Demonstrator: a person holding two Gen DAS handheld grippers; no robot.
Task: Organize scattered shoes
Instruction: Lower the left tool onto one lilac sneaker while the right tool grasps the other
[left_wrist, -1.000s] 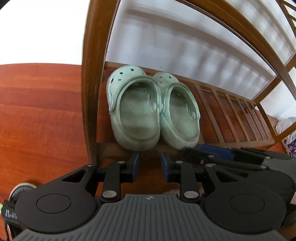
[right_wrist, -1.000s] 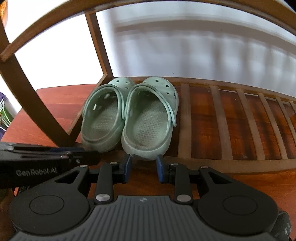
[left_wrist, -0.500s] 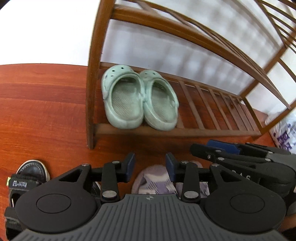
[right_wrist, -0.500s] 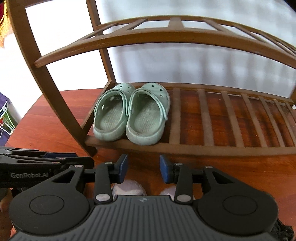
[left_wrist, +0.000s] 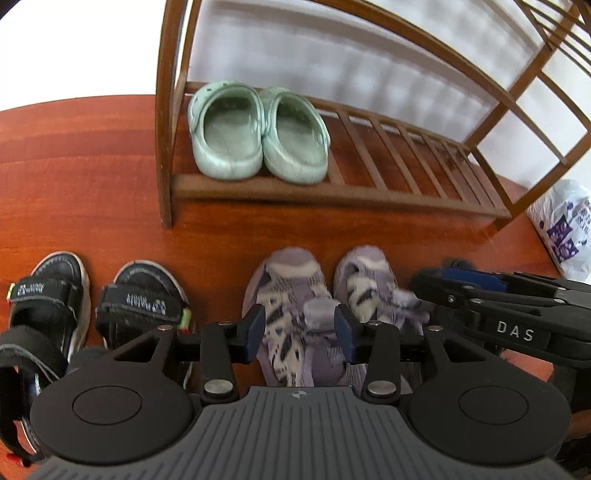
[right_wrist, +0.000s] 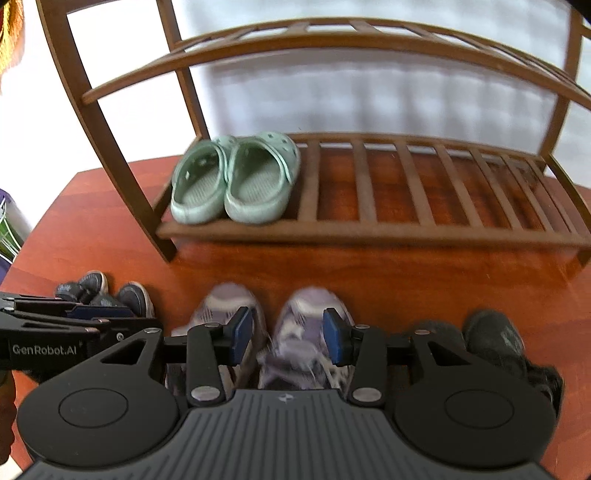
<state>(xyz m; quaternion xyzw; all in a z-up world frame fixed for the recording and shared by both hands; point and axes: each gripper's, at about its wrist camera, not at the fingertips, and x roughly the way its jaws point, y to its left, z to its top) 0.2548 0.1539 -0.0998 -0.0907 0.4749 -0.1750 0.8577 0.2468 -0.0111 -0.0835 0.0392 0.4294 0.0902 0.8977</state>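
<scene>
two green clogs (left_wrist: 258, 134) on rack (left_wrist: 369, 199), red-brown floor (left_wrist: 74, 166).

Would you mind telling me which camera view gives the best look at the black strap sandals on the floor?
The left wrist view: the black strap sandals lie close at its lower left, straps and white lettering sharp. The right wrist view shows only their toes, small and blurred, behind the left gripper.
</scene>
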